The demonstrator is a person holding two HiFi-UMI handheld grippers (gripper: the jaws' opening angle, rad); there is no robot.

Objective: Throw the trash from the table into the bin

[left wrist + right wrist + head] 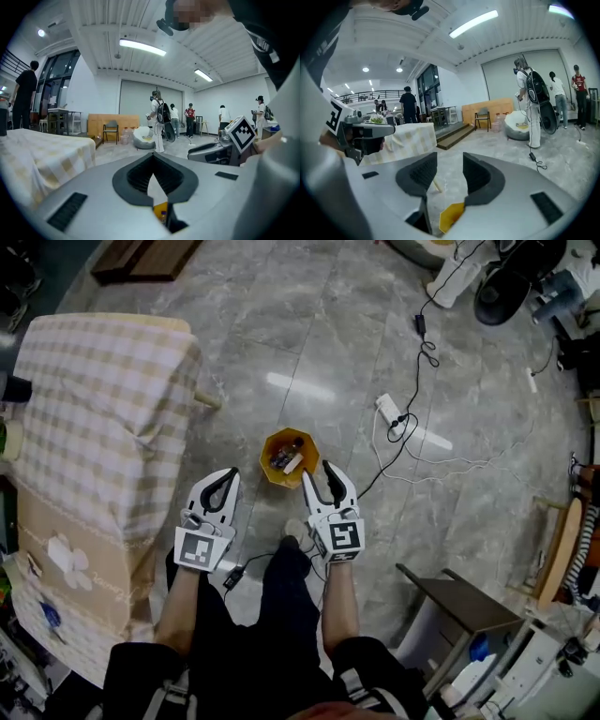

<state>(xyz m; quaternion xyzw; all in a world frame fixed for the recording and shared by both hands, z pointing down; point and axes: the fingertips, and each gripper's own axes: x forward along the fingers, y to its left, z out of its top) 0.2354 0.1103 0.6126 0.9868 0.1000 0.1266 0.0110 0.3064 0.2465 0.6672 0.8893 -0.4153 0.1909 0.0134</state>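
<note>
A: Head view first. Where does the trash sit?
B: The trash, some dark bits and 1 pale piece, lies inside the orange bin. The bin stands on the grey floor, well below the 2 claws. From above it shows between their tips and just ahead of them.
A: And the bench?
B: The bench with the checked cloth is off to the left, apart from the bin.
A: What about the claws?
B: The left claw has its 2 jaws meeting at the tips, clenched on nothing. The right claw has its jaws spread in a V, released and empty.
A: Left gripper view?
B: The left claw is closed at its tips, with nothing between the pads. Only a yellow sliver of the bin shows, low in the slit under the jaws. The bench is at the left.
A: Right gripper view?
B: The right claw has its pads standing apart, with only floor between them. A yellow corner of the bin shows beneath that gap, below the claw and not in it. The bench lies beyond, to the left.
</note>
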